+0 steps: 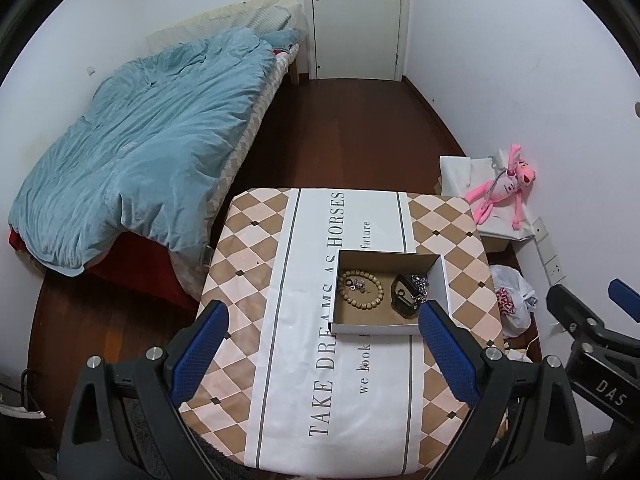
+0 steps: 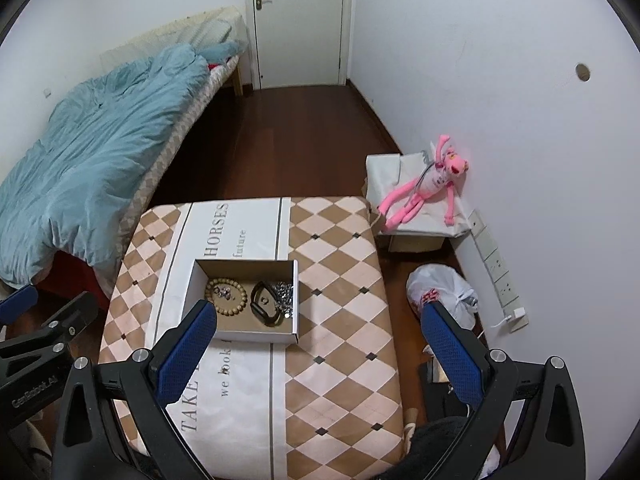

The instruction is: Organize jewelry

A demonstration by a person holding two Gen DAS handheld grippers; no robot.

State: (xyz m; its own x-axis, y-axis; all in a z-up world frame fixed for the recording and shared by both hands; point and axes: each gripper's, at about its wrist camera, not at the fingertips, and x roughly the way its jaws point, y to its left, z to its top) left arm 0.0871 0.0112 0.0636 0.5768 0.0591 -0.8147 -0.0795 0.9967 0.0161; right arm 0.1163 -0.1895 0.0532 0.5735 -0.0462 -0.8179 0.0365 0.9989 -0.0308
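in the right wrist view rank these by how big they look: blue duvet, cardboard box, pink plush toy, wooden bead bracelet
1. blue duvet, by far the largest
2. cardboard box
3. pink plush toy, smaller than the box, though it sits farther from the camera, so true size is unsure
4. wooden bead bracelet, smallest, lying inside the box

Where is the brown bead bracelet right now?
The bead bracelet lies in the left half of the open box on the checkered table, left of the black band in both views.
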